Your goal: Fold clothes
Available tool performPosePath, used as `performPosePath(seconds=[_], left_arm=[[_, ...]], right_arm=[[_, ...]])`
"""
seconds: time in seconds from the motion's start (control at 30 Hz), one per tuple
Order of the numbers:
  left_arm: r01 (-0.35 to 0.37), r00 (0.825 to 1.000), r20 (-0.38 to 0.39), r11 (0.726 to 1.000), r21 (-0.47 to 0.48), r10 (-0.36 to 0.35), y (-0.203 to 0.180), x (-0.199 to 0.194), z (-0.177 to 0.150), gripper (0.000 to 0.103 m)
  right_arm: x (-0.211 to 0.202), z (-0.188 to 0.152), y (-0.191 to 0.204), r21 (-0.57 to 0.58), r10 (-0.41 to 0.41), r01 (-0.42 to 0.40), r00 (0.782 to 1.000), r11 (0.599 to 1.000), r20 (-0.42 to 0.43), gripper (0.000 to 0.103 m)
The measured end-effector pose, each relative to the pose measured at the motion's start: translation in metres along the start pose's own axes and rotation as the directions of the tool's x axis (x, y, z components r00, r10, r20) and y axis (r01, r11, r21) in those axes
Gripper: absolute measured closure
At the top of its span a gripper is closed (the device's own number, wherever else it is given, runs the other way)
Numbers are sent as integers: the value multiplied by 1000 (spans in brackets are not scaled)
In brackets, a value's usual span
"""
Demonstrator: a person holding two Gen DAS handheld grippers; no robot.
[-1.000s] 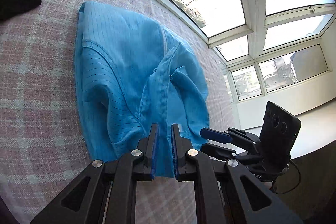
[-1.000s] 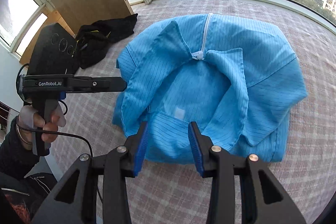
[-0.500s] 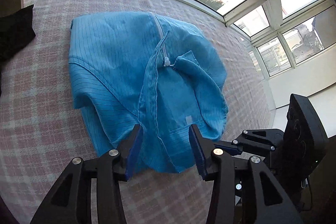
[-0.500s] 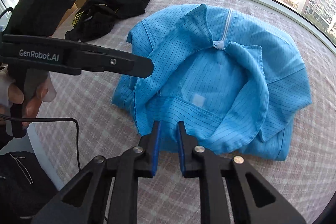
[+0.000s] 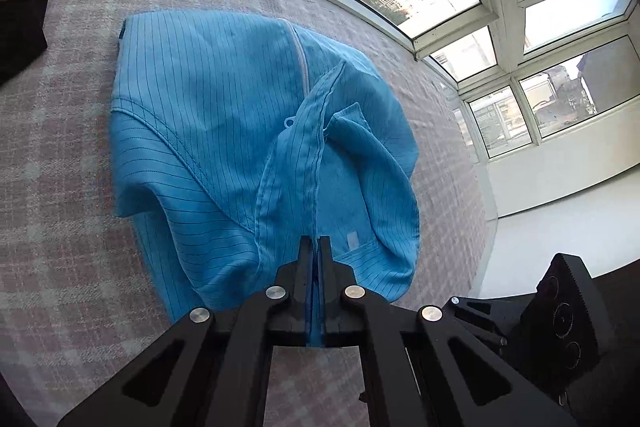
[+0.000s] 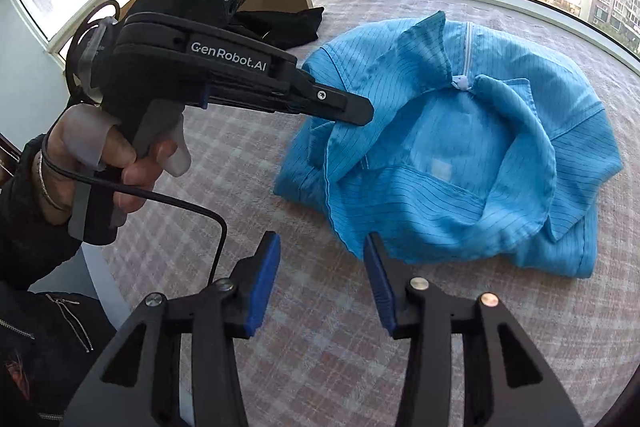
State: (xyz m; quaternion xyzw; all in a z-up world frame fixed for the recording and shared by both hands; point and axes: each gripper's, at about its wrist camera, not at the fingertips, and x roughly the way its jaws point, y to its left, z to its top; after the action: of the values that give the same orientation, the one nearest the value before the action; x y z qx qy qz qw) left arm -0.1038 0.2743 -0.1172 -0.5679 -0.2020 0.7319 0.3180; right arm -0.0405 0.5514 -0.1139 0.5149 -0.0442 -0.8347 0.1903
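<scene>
Blue pinstriped jacket, crumpled, collar nearest, zipper running away; left claw pinching collar; right claw opening, empty.

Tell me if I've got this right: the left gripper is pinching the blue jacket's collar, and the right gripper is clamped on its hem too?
Not quite. The left gripper does pinch the blue jacket at the collar, but the right gripper holds nothing: the right wrist view shows its jaws apart and opening, over the checked cloth beside the jacket's edge.
</scene>
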Motion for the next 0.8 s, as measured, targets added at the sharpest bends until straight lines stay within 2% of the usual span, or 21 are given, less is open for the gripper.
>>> performPosePath(seconds=[0.13,0.2,0.27,0.37,0.4,0.47,0.57,0.6,0.63,0.67,0.7,0.77,0.8], left_arm=[[66,997,28,996,-59,-65,6,-4,3,102],[98,994,55,991,-92,-93,11,-5,6,102],[128,989,83,984,-120,-119,16,-9,7,102],[213,973,134,959,-186,-190,30,-13,4,102],[250,963,151,944,-214,-221,35,-12,3,102],[311,946,180,916,-255,-271,46,-10,-2,102],[344,936,180,894,-286,-303,54,2,-8,102],[342,937,171,891,-297,-303,55,8,-10,102],[325,944,167,896,-303,-286,57,14,-11,102],[303,951,163,902,-306,-264,59,19,-11,102],[294,954,160,902,-316,-254,62,25,-12,103],[318,947,173,878,-358,-272,70,34,-14,103],[349,936,186,855,-384,-299,75,37,-16,103]], right_arm=[[27,18,6,-48,-43,42,999,998,-3,60],[39,23,13,-108,-106,103,994,989,-17,63],[44,25,19,-169,-209,203,978,964,-15,100],[32,25,22,-200,-333,336,942,920,48,100],[26,26,22,-201,-377,385,923,901,74,100],[11,28,22,-195,-468,488,872,851,139,100],[-10,32,16,-110,-512,543,830,833,220,100],[-11,33,14,-90,-519,548,824,832,228,100],[-8,34,9,-71,-517,542,828,837,218,100],[-4,33,3,-43,-493,511,847,859,200,100],[3,31,-4,-1,-442,449,880,894,173,100],[14,26,-18,91,-337,327,932,941,134,100],[17,23,-23,131,-308,291,943,948,127,100]])
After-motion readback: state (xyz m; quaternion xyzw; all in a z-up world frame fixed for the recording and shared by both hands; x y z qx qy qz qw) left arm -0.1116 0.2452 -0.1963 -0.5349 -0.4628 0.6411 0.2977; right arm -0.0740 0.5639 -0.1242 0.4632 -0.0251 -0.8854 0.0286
